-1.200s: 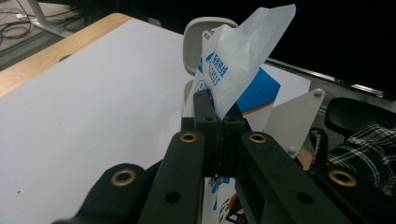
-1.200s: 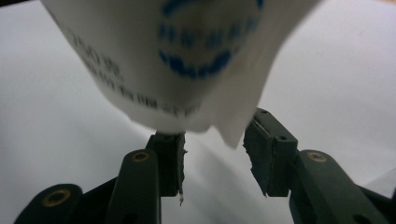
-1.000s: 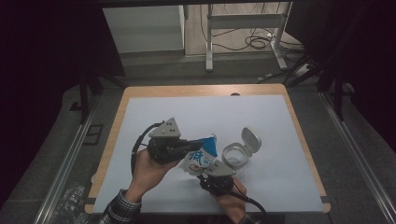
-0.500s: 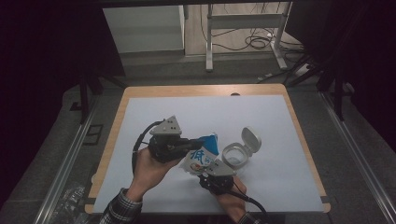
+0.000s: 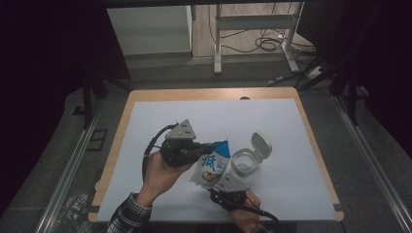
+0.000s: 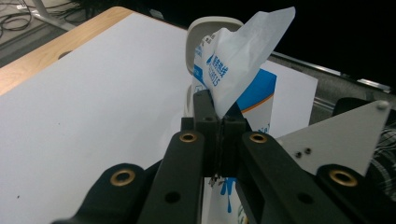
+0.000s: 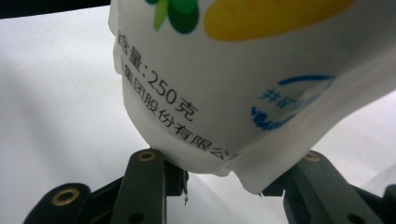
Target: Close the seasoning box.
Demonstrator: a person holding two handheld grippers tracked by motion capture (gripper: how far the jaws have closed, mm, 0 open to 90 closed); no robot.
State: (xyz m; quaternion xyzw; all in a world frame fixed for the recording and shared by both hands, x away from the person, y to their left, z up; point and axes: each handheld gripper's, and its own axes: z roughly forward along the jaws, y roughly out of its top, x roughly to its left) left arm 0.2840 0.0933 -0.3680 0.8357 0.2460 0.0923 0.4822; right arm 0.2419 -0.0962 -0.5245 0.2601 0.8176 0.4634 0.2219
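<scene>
Fingers of your left gripper pinch the pouch top; right gripper fingers, just closing, clasp its bottom.

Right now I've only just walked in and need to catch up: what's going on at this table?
A person is working with a hand-held gripper in each hand on a white and blue pouch. The left gripper is shut on the pouch's upper corner, and the right gripper holds its bottom end, its jaws having just closed further on it. Together they keep the pouch lifted off the white table, beside a clear container whose hinged lid stands open.
</scene>
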